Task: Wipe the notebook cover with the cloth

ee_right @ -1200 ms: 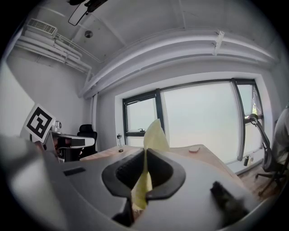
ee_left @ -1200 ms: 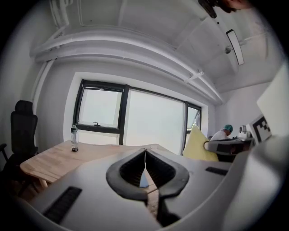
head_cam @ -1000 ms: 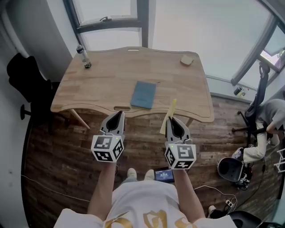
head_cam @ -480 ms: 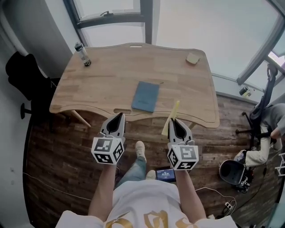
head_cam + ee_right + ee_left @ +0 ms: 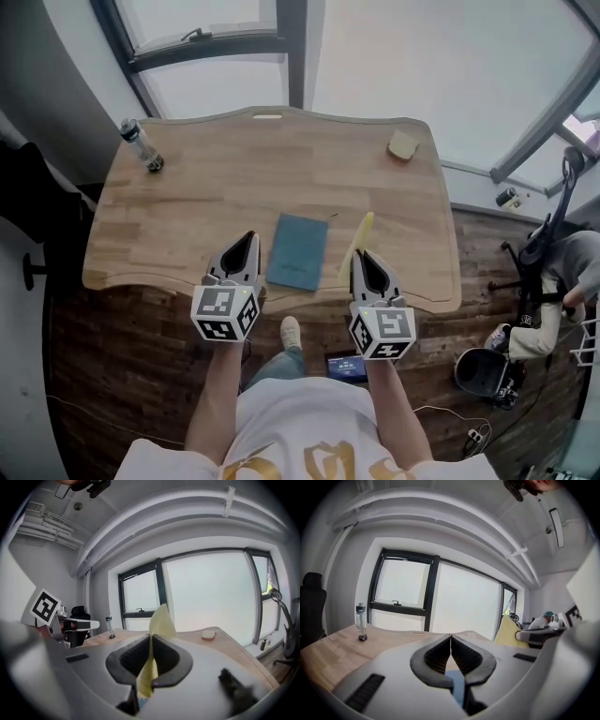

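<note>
Both forearms reached forward side by side at lower centre. The left tongs [image 5: 250,238] were pressed together, empty; the right tongs [image 5: 357,254] pinched a thin yellow cloth [image 5: 359,234] standing upward. The blue-grey rectangular notebook [image 5: 298,250] lay flat between them near the light wooden tabletop [image 5: 216,178]'s front edge.

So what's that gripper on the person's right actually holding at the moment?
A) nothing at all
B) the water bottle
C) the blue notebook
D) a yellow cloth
D: the right gripper is shut on a yellow cloth that sticks up from between its jaws, while the blue notebook lies flat on the desk.
</note>
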The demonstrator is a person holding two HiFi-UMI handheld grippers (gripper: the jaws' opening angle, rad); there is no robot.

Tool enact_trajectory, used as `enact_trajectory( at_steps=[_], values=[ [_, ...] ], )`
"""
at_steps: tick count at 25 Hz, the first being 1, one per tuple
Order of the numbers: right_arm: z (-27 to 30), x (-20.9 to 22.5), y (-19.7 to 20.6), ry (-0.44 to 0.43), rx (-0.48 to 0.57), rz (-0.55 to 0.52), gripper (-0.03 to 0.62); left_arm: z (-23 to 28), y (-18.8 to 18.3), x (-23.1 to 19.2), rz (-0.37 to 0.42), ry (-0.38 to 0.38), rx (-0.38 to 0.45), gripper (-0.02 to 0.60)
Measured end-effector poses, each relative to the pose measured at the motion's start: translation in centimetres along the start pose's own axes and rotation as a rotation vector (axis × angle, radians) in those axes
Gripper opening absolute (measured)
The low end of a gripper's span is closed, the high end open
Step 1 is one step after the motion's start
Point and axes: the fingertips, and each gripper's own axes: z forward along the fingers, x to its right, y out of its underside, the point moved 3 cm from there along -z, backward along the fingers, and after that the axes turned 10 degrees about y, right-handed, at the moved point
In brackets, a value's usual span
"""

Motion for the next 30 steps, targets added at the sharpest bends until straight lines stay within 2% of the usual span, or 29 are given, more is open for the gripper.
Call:
enact_trajectory(
  at_steps=[4,10,19,30],
  values=[
    [4.8,-0.2,-0.8,0.016,-0.007,-0.001,0.037,3.9,-1.3,-3.5,0.006,0.007,0.002,0.015],
    [8.9,-0.6,-1.3,0.037,-0.012,-0.008,0.037,7.2,-1.6,-6.2,0.015,0.034,-0.009,0.015],
    [10.1,-0.8,-0.7,0.043,-0.029,-0.018,0.037,8.8,-0.3,-6.8,-0.010,0.053,-0.021,0.015],
    [10.5,0.1,0.8,0.052,-0.077,-0.018,0.037,9.8,2.0,-7.6,-0.009,0.047,-0.087,0.015]
  ],
)
